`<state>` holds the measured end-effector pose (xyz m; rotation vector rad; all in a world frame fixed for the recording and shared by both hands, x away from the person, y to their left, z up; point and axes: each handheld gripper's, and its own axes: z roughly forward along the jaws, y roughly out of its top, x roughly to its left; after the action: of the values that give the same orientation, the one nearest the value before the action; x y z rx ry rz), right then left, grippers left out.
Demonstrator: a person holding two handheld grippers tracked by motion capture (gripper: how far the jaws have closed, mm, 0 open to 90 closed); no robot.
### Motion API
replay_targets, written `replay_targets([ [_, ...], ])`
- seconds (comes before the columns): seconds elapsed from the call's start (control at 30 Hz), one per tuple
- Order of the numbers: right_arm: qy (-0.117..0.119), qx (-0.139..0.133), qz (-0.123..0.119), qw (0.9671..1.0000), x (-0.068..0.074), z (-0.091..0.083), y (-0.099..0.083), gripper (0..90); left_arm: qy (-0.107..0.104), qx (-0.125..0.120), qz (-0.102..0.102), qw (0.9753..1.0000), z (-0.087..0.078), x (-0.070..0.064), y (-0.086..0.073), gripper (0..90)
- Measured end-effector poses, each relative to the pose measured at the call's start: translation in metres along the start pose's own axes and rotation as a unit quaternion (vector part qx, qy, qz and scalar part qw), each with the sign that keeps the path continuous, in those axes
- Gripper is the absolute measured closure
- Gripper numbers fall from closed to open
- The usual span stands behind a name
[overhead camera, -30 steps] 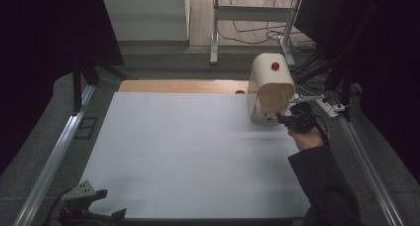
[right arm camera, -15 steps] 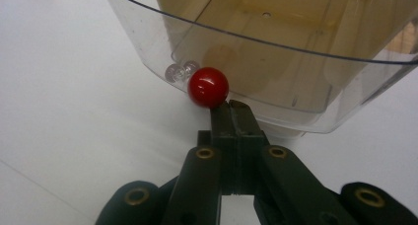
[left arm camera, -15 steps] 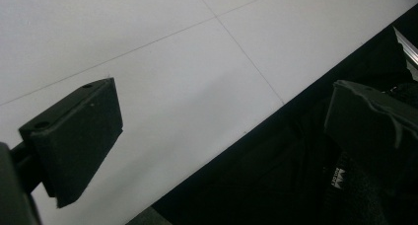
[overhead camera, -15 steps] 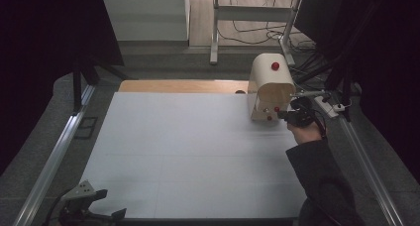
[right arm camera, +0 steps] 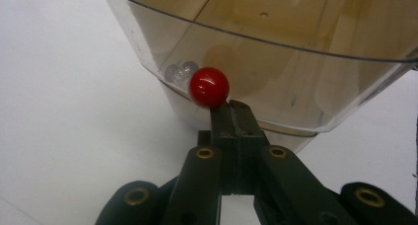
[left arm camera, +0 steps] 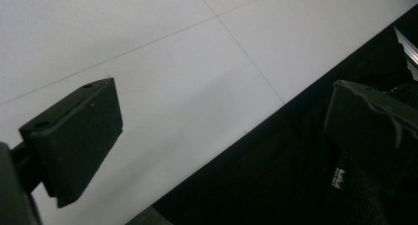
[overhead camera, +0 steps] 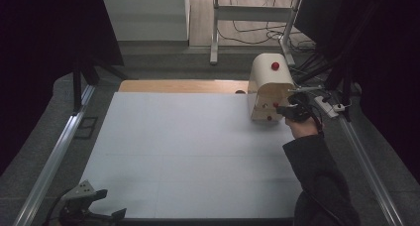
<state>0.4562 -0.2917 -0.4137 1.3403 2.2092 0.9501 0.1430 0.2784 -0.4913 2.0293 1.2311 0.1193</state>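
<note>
The right gripper (overhead camera: 286, 108) sits at the front face of a wooden bread box (overhead camera: 269, 89) that stands near the far right corner of the table (overhead camera: 188, 151). In the high view a person's hand (overhead camera: 300, 123) and dark sleeve (overhead camera: 317, 181) come in along the table's right edge, and the box shows a red knob on its rounded top (overhead camera: 275, 66) plus small red dots on the face toward the gripper.

The right gripper view gives what the high view cannot: the box's door is a clear curved plastic shutter (right arm camera: 276, 62), and a glossy red knob (right arm camera: 209, 88) sits on its lower rim. The right gripper's (right arm camera: 231, 106) jaws are pressed flat together with no gap, their tips touching the underside of the knob; nothing lies between them. Through the shutter a pale rounded thing shows inside, too blurred to name.

The left gripper (overhead camera: 84, 206) rests at the near left corner of the table, well apart from the box. In the left gripper view its (left arm camera: 222, 121) jaws stand wide, one over the white surface and the other past the near edge, over dark cloth.

The whole white table top between the two grippers lies bare. A strip of bare wood (overhead camera: 183, 85) runs along the far edge, left of the box. Metal rails (overhead camera: 54, 156) flank the left and right sides.
</note>
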Motion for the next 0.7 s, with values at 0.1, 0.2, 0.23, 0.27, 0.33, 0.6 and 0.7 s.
replay_targets([
  [0.1, -0.003, -0.003, 0.001, 1.0000, -0.0008, 0.0026, 0.0017, 89.2, 0.000, 0.000, 0.000, 1.0000, 0.0001, 0.0000, 0.0000, 1.3],
  [0.2, -0.004, -0.005, 0.005, 1.0000, -0.0012, 0.0040, 0.0025, 89.2, 0.000, 0.000, 0.000, 1.0000, 0.0001, 0.0000, 0.0000, 1.3],
  [0.23, -0.004, -0.007, 0.005, 1.0000, -0.0013, 0.0045, 0.0027, 89.2, 0.000, 0.000, 0.000, 1.0000, 0.0000, 0.0001, 0.0000, 1.3],
  [0.27, -0.003, -0.007, 0.004, 1.0000, -0.0016, 0.0050, 0.0028, 89.2, 0.000, 0.000, 0.000, 1.0000, 0.0001, 0.0001, 0.0000, 1.3],
  [0.33, -0.003, -0.005, 0.002, 1.0000, -0.0012, 0.0059, 0.0028, 89.2, 0.000, 0.000, -0.001, 1.0000, 0.0000, 0.0000, 0.0000, 1.3],
  [0.6, -0.001, -0.005, 0.001, 1.0000, 0.0004, 0.0077, 0.0001, 88.9, 0.001, 0.000, -0.001, 1.0000, -0.0001, 0.0000, -0.0002, 1.3],
  [0.7, 0.000, -0.005, -0.003, 1.0000, 0.0021, 0.0070, -0.0009, 86.8, 0.001, -0.001, -0.001, 1.0000, -0.0002, 0.0000, -0.0002, 1.3],
])
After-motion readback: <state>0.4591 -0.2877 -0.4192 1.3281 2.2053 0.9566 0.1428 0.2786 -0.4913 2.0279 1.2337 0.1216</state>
